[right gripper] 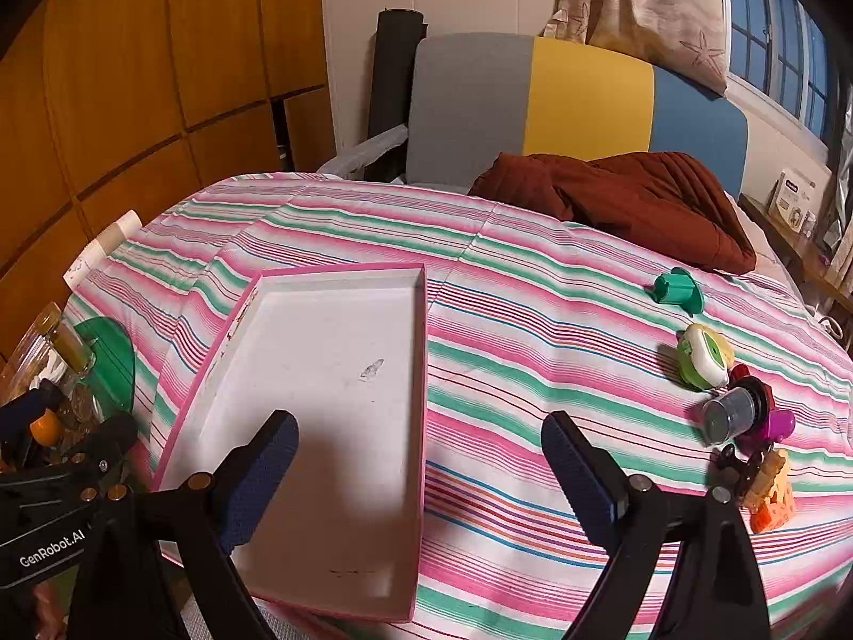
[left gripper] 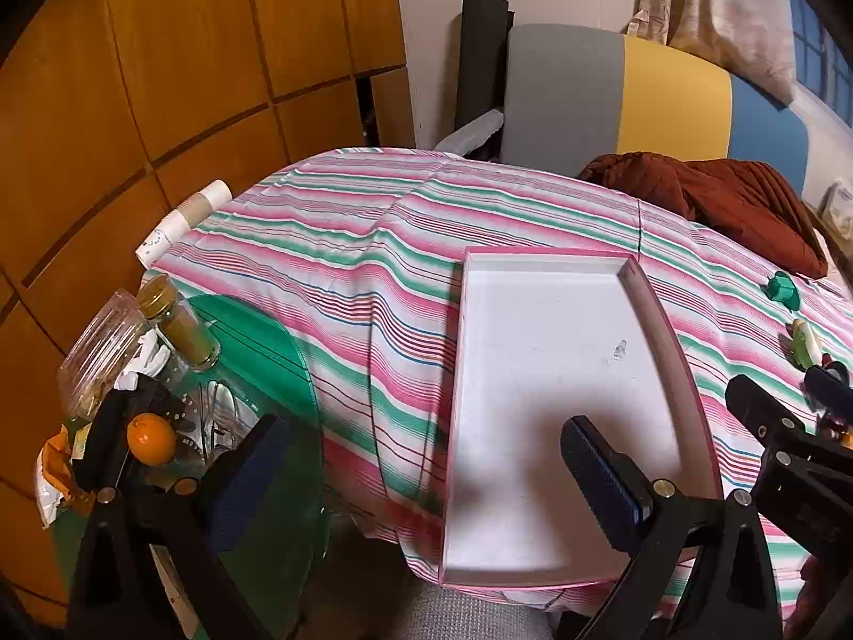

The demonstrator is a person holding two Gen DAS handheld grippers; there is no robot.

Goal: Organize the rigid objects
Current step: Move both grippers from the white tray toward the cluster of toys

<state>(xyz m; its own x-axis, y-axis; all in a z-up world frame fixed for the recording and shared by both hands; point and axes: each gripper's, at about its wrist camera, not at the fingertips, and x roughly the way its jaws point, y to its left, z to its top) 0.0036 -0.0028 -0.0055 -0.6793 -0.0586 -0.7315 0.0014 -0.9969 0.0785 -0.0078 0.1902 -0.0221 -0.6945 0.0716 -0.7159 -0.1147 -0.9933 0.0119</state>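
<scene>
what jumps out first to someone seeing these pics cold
The striped bedspread fills both views, with an empty pink-rimmed tray lying on its near left part. A cluster of small toys sits to the tray's right, near the bed's edge, and a brown blanket is bunched at the far end by the headboard. Both grippers, left and right, hang open over the tray.

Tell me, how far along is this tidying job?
Barely begun. Done: nothing, the pink-edged tray on the striped bedspread holds nothing. In hand: nothing, the left gripper and right gripper hover open. Left: the green piece, the yellow-green gadget, the grey cup and the orange toy lie loose.
</scene>
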